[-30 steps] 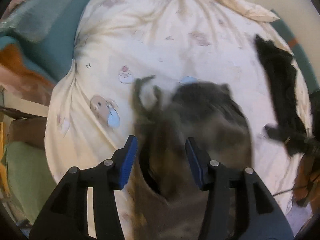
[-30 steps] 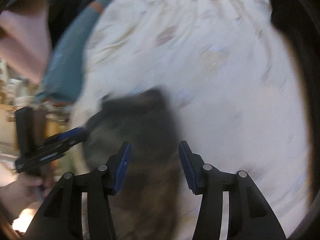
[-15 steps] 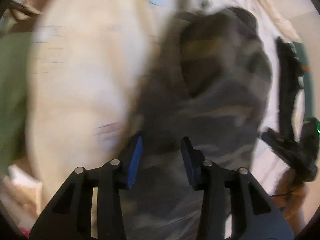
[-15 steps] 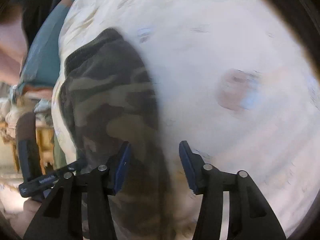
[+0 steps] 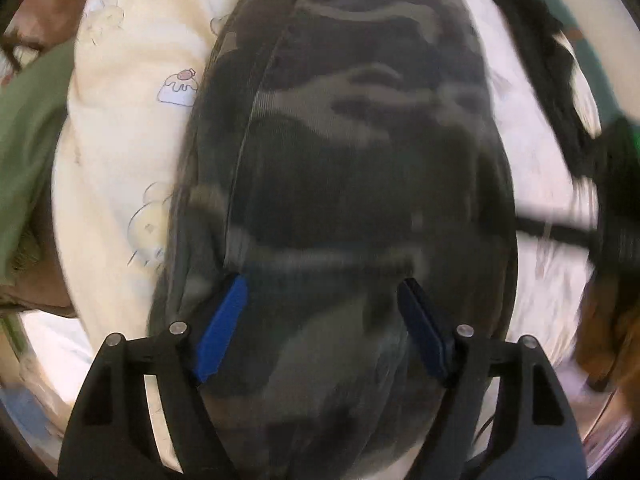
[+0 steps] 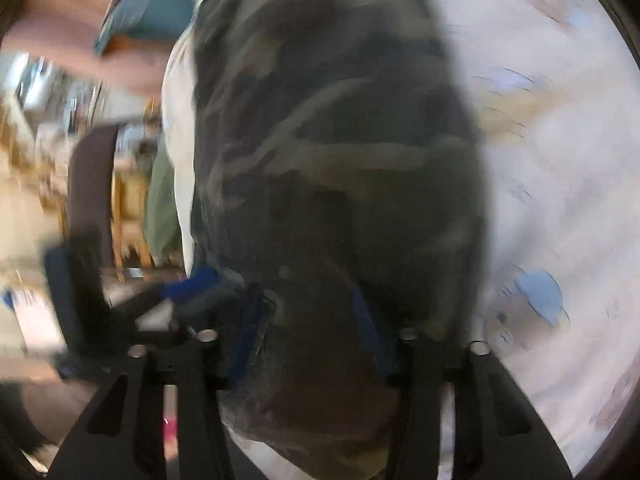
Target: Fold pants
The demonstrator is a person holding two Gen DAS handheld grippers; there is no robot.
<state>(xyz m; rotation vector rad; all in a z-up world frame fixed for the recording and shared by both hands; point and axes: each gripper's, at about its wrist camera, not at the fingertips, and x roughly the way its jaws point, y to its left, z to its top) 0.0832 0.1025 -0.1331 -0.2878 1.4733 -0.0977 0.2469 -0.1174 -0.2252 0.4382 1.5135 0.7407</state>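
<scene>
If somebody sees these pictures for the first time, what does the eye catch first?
The camouflage pants fill the middle of both views, lying on a cream sheet with cartoon prints. The left gripper hangs over them with jaws opening and cloth between the blue pads. A black garment lies at the upper right of the left view.

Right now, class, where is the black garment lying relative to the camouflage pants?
In the left wrist view the black garment lies at upper right on the cream cartoon-print quilt, apart from the camouflage pants, which fill the middle.
</scene>
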